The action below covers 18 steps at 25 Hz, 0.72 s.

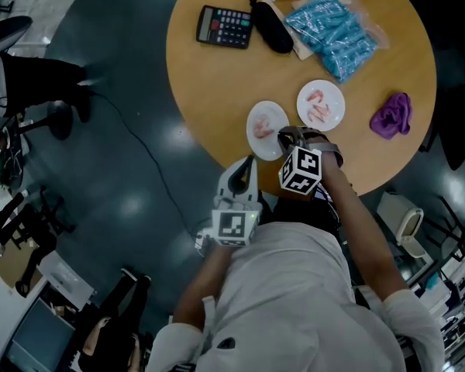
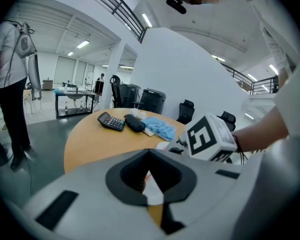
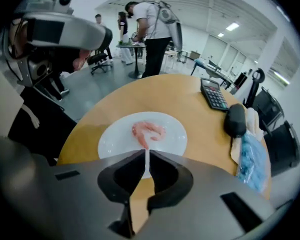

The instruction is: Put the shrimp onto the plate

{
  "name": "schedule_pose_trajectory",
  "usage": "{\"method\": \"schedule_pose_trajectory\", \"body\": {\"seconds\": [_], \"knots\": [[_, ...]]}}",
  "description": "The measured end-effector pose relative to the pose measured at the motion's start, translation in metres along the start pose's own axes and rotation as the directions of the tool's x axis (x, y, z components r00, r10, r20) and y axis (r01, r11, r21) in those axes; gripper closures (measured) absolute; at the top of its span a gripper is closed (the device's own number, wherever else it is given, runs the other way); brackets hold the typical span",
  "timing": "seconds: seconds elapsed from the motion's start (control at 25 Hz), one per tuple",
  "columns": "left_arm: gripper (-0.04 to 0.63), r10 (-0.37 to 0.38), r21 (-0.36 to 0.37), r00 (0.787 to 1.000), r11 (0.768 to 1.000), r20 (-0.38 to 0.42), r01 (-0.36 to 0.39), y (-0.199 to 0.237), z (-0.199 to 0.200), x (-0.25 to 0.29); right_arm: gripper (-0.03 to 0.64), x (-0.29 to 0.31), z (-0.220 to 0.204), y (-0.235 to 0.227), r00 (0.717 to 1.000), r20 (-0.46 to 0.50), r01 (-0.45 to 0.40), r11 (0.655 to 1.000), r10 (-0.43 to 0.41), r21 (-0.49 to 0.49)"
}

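Three cameras round one round desk

The head view looks steeply down from well above onto the whole desk (image 1: 217, 76) and both grippers. The left gripper (image 1: 246, 165) camera sits low by the near edge, facing almost level across the top, with the right gripper (image 1: 293, 139) close at its right. The right gripper's camera tilts sharply down, near over a white plate (image 3: 115, 139). All three share the calculator (image 1: 225, 26), black case (image 1: 271, 28) and blue bag (image 1: 333, 28).

Round wooden table (image 1: 217, 84) stood on dark glossy floor (image 1: 132, 177); white wall (image 2: 175, 69), black office chairs (image 2: 186, 110) behind; ceiling strip lights (image 2: 83, 44) lit open hall.
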State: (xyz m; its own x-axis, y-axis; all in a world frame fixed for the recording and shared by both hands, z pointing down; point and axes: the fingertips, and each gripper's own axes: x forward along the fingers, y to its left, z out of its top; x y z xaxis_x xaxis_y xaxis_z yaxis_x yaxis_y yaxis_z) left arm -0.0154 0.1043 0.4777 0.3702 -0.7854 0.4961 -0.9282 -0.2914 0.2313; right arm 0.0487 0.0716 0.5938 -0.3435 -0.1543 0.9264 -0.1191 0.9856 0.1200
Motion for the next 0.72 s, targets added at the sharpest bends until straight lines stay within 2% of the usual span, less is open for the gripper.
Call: {"method": "schedule_pose_trajectory", "body": {"seconds": [0.12, 0.2, 0.4, 0.6, 0.68, 0.72], "knots": [[0.588, 0.013, -0.015, 1.000, 1.000, 0.004, -0.013, 0.006, -0.004, -0.007, 0.523, 0.015, 0.006, 0.014, 0.998, -0.059, -0.043, 0.993, 0.036, -0.107], [0.588, 0.021, -0.025, 1.000, 0.999, 0.007, -0.021, 0.010, -0.007, -0.012, 0.508, 0.020, 0.009, 0.016, 0.996, -0.081, -0.042, 0.988, 0.030, -0.147], [0.588, 0.038, -0.050, 0.999, 0.998, 0.010, -0.037, 0.020, -0.011, -0.017, 0.508, 0.028, 0.009, 0.011, 0.992, -0.122, -0.049, 0.986, 0.029, -0.158], [0.588, 0.038, -0.054, 0.999, 0.998, 0.013, -0.038, 0.023, -0.011, -0.020, 0.515, 0.036, 0.006, 0.012, 0.985, -0.156, -0.101, 0.983, 0.077, -0.152], [0.588, 0.036, -0.054, 0.999, 0.998, 0.010, -0.035, 0.022, -0.013, -0.020, 0.573, 0.036, 0.007, 0.012, 0.985, -0.154, -0.100, 0.984, 0.077, -0.148], [0.588, 0.034, -0.054, 0.999, 0.998, 0.008, -0.034, 0.022, -0.013, -0.020, 0.578, 0.036, 0.007, 0.013, 0.985, -0.153, -0.099, 0.984, 0.077, -0.145]]}}
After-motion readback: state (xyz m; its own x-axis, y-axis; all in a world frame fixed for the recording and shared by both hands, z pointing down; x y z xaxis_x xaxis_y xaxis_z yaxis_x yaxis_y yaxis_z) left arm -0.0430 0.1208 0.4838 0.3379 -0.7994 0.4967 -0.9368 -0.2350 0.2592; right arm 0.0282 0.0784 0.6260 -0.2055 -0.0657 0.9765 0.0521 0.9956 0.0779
